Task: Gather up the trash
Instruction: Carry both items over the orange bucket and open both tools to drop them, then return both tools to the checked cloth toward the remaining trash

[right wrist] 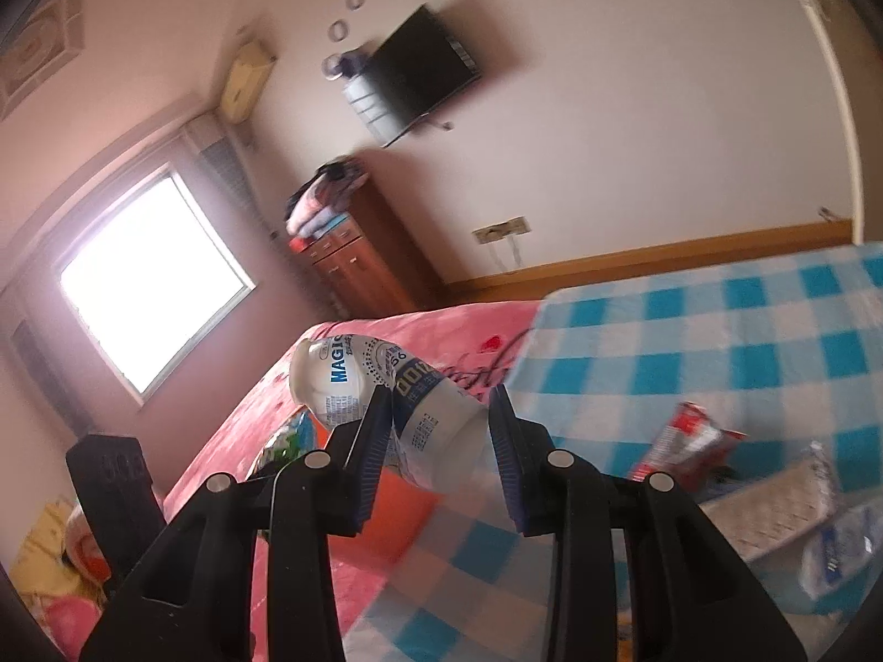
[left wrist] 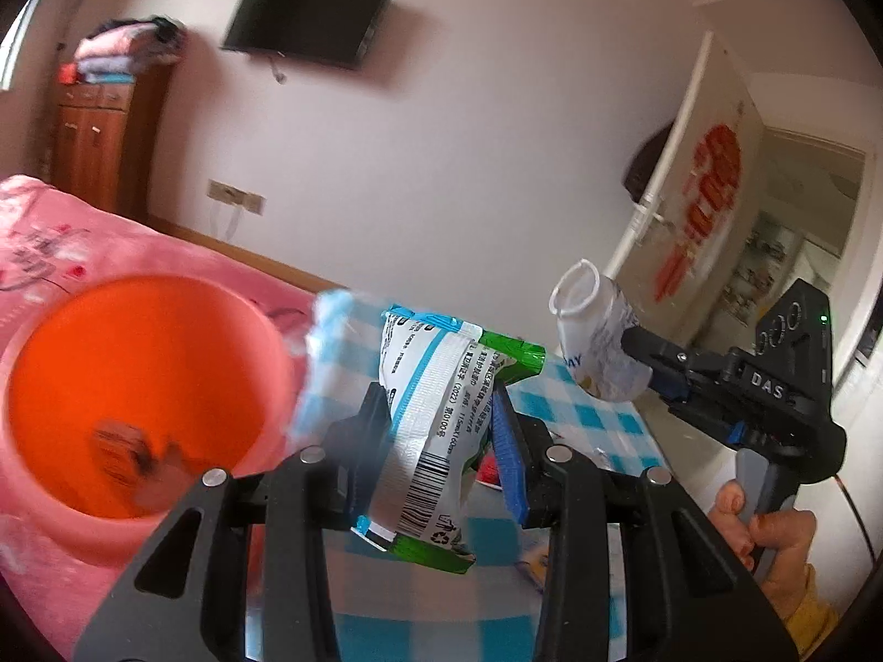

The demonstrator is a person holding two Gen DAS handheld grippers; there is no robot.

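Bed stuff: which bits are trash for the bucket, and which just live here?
For the job:
wrapper in left claw
bottle in right claw
orange bucket
red packet

Just lying about:
checked blanket
television
cabinet

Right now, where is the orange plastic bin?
In the left wrist view the orange plastic bin sits at lower left on the pink bedding, just left of the green-and-white wrapper clamped in the left gripper.

Green-white wrapper (left wrist: 436, 430), crumpled, barcode side up, clamped upright between jaws beside orange bin (left wrist: 138, 397). White plastic bottle (right wrist: 386, 408), capless, blue print, held tilted above the bed, mouth forward.
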